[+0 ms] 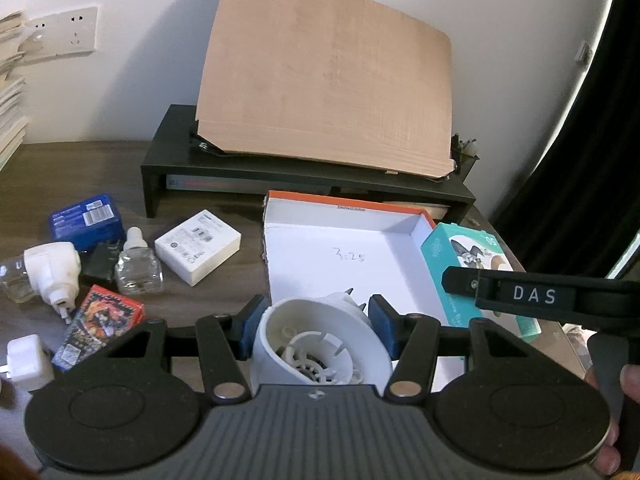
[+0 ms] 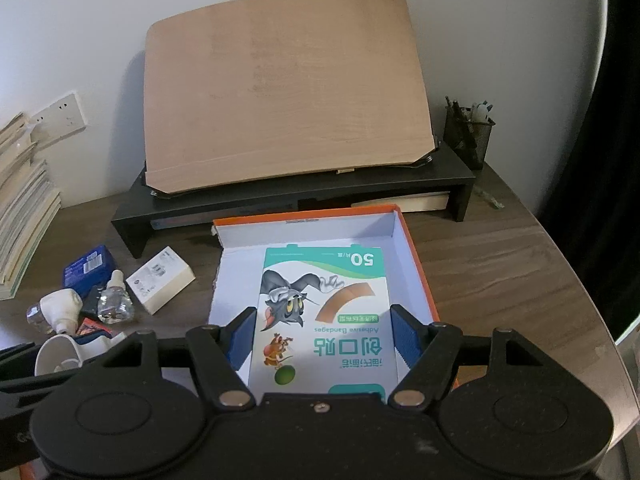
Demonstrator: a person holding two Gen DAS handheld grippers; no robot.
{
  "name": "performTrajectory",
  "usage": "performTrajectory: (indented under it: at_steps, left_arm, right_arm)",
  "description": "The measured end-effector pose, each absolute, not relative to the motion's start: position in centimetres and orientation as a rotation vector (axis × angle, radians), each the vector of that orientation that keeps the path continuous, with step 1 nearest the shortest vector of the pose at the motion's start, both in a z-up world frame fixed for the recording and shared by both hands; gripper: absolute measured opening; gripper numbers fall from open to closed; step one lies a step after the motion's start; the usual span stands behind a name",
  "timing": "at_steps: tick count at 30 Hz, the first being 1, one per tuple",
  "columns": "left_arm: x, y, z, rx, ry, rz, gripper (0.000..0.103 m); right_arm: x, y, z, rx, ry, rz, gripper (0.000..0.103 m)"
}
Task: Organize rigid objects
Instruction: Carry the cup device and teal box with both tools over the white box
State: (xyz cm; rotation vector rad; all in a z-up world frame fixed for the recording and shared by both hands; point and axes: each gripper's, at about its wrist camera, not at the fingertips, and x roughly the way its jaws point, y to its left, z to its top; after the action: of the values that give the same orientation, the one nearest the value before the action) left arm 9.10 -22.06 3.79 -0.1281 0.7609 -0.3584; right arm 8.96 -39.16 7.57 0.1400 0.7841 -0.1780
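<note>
My left gripper (image 1: 316, 320) is shut on a white hollow plastic housing (image 1: 320, 344), its blue pads pressing both sides, at the near left edge of an open white box with an orange rim (image 1: 416, 218). In the right wrist view my right gripper (image 2: 324, 336) is shut on a teal adhesive bandage box (image 2: 324, 292) with cartoon print, held flat over the orange-rimmed box (image 2: 408, 248). The left wrist view shows the bandage box (image 1: 464, 252) at that box's right side. The white housing (image 2: 56, 354) appears at the lower left of the right wrist view.
On the desk's left lie a blue box (image 1: 86, 220), a white box (image 1: 198, 246), a clear bottle (image 1: 138, 266), a white plug-in device (image 1: 50, 276), a red box (image 1: 100, 320) and a white charger (image 1: 28, 362). Behind stands a black riser (image 1: 168, 152) bearing a wooden board (image 1: 324, 68). A pen holder (image 2: 470, 136) is at the back right.
</note>
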Motion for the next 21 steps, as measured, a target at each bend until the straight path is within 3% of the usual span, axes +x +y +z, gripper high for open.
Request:
performTrajectory:
  at_steps: [21]
  left_arm:
    - [13.7,-24.9,1.1,-0.146,0.834,-0.24,0.056]
  right_arm:
    - [15.2,-42.6,3.7,0.124,0.861,-0.065,0.084]
